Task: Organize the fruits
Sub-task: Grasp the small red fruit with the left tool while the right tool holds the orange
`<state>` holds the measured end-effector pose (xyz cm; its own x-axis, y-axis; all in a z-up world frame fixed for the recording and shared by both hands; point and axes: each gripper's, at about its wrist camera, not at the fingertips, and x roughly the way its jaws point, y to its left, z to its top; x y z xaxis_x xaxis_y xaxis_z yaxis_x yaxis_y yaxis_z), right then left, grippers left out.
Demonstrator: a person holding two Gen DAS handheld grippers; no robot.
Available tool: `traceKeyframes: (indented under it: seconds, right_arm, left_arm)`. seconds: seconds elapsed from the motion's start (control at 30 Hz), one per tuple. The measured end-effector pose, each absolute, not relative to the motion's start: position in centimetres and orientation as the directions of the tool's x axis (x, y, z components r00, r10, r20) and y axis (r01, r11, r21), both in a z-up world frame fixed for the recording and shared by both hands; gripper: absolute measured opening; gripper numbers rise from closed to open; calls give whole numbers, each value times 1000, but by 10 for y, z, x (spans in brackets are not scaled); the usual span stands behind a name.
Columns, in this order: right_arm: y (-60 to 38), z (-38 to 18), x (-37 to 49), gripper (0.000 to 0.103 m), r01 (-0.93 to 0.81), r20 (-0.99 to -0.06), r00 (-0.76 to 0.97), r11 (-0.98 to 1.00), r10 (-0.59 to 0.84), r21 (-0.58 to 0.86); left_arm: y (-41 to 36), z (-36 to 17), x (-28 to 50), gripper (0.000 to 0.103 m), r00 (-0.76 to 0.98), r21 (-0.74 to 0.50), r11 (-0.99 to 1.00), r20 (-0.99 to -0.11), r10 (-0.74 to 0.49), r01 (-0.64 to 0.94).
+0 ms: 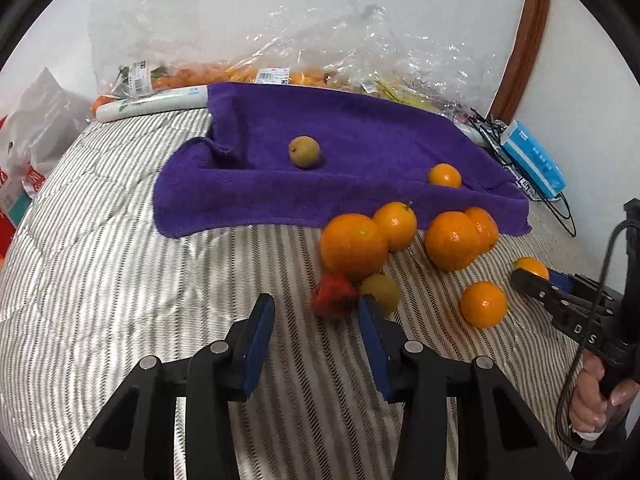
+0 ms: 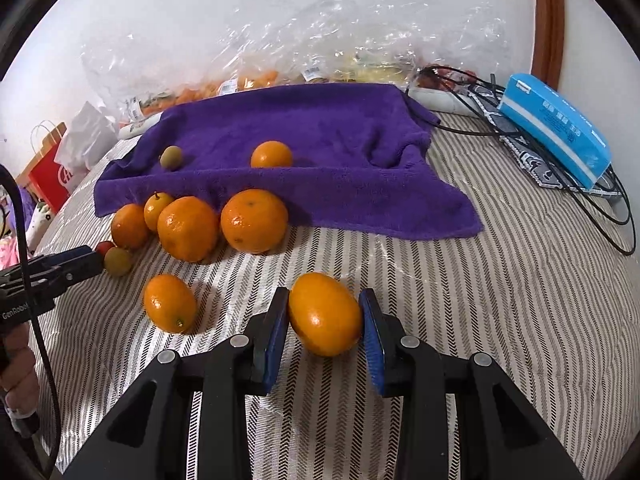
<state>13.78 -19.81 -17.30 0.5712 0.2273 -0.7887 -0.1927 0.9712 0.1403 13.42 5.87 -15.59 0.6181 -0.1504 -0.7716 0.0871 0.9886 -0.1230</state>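
Observation:
A purple towel (image 1: 360, 152) lies on the striped bed cover with a green-brown fruit (image 1: 304, 152) and a small orange (image 1: 444, 176) on it. Several oranges (image 1: 354, 246) sit in front of the towel, with a red fruit (image 1: 334, 294) and a green fruit (image 1: 380, 288). My left gripper (image 1: 316, 320) is open and empty, just before the red fruit. My right gripper (image 2: 325, 316) has its jaws around an orange (image 2: 325, 314), both pads touching it, on the bed. Another orange (image 2: 170, 303) lies to its left. The towel (image 2: 320, 152) also shows there.
Clear plastic bags of fruit (image 1: 280, 48) lie against the wall behind the towel. A blue box (image 2: 556, 128) and black cables (image 2: 600, 200) lie at the right. A red and white bag (image 1: 24, 152) stands at the left. A white tube (image 1: 152, 104) lies behind the towel.

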Motion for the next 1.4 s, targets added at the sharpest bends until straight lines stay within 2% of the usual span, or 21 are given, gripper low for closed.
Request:
traceKeyframes:
  seconds: [0.13, 0.2, 0.27, 0.73, 0.9, 1.0, 1.4]
  right_arm:
    - [-199, -173, 136, 35, -190, -787, 575, 972, 224, 139]
    - [-200, -173, 137, 35, -187, -788, 572, 971, 229, 146]
    - [-201, -173, 137, 35, -185, -786, 573, 971, 232, 151]
    - [-197, -174, 136, 35, -204, -793, 567, 971, 221, 125]
    - [-195, -174, 138, 35, -208, -794, 567, 971, 220, 120]
    - [-197, -173, 138, 35, -207, -790, 570, 970, 225, 127]
    - [-198, -171, 134, 35, -199, -777, 585, 970, 231, 138]
  left_arm:
    - [52, -159, 140, 38, 626, -103, 992, -770, -122, 67]
    - [49, -159, 140, 28, 628, -89, 994, -770, -109, 63]
    - [46, -160, 139, 23, 624, -86, 993, -773, -117, 80]
    - [46, -160, 140, 24, 629, -123, 989, -764, -145, 78]
    - [58, -159, 133, 23, 641, -237, 966, -727, -246, 102]
    - [63, -156, 130, 23, 663, -273, 957, -699, -268, 99]
    - [68, -153, 126, 23, 688, -278, 958, -682, -246, 67]
